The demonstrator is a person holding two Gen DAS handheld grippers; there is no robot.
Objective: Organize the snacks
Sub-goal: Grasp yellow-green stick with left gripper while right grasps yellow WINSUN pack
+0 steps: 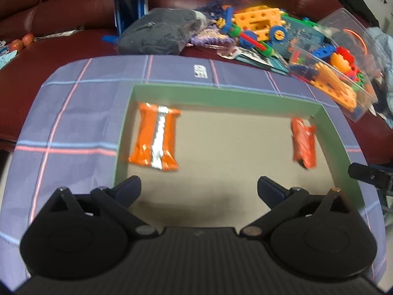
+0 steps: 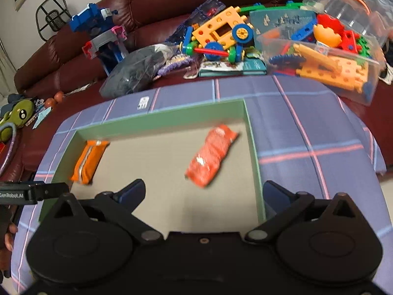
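Both snack packs lie inside my green-rimmed tray (image 1: 221, 94): the orange packet (image 1: 154, 137) at its left side, the red packet (image 2: 211, 154) near its right wall. My left gripper (image 1: 199, 184) and right gripper (image 2: 203, 189) gape wide, empty (no other snacks visible), so the sorting looks nearly finished.

A dark red leather sofa (image 2: 152, 5) carries everything, its seat cluttered with building toys, a clear plastic bin (image 2: 326, 56) of toy parts and a dark bagged bundle (image 1: 157, 35). A blue plaid cloth (image 1: 73, 123) covers a raised surface in front. On the cloth sits a shallow green-walled box (image 1: 221, 94), holding two orange snack packets.
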